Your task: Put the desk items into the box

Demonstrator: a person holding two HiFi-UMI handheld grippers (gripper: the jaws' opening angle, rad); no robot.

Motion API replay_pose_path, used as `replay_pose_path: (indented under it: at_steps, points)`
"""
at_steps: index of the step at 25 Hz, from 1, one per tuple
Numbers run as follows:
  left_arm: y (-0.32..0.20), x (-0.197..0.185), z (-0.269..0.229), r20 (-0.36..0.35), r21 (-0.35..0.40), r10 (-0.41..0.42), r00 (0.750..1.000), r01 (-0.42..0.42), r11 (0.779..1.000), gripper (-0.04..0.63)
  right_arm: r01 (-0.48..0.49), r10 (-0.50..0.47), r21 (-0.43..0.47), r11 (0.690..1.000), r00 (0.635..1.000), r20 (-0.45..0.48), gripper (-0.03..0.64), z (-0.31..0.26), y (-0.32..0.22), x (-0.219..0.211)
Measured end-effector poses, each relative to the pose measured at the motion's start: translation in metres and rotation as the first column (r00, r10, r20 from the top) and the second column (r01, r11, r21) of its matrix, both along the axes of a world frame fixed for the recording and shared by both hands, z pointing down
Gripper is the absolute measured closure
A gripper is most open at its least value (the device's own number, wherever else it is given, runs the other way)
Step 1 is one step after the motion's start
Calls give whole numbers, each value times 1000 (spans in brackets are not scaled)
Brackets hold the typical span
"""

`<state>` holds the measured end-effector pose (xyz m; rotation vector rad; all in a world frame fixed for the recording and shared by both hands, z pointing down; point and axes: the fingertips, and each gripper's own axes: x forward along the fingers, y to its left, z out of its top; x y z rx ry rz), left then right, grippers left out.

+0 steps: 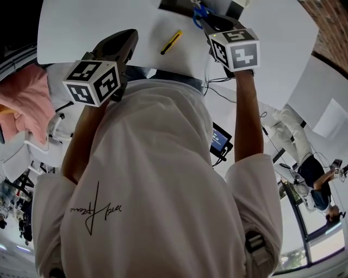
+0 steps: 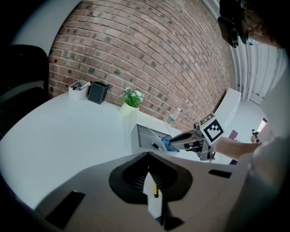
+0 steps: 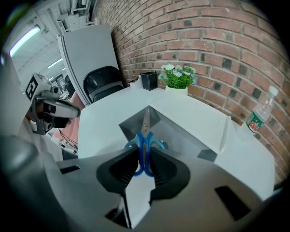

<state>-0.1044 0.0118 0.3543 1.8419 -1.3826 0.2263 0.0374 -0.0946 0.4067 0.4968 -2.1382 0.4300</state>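
The right gripper's (image 3: 144, 149) jaws pinched the seemingly light, stiff scissors (image 3: 145, 133) by their smooth blue handles over the box (image 3: 190, 140), while the left gripper's (image 2: 148, 168) jaws stood closed, empty.

Box (image 1: 175, 4) cut off at top edge, scissors (image 1: 199, 13) mostly hidden

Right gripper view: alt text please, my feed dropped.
The right gripper is shut on blue-handled scissors, blades pointing away, over an open grey box on a white table. Behind stand a potted plant and a water bottle against a brick wall.
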Motion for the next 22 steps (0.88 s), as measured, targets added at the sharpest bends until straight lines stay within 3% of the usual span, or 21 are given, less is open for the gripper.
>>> replay_pose_path:
  at_steps: [11,22]
  points:
    - [-4,-7,10,0,-24,-69,998,69,997,591,86,-87,-19,996,995,-40,520,19,-17,-6]
    - [-6,-5,15,5,-38,-101,995,102,994,591,111,-112,-28,993,993,-44,520,31,-28,-10]
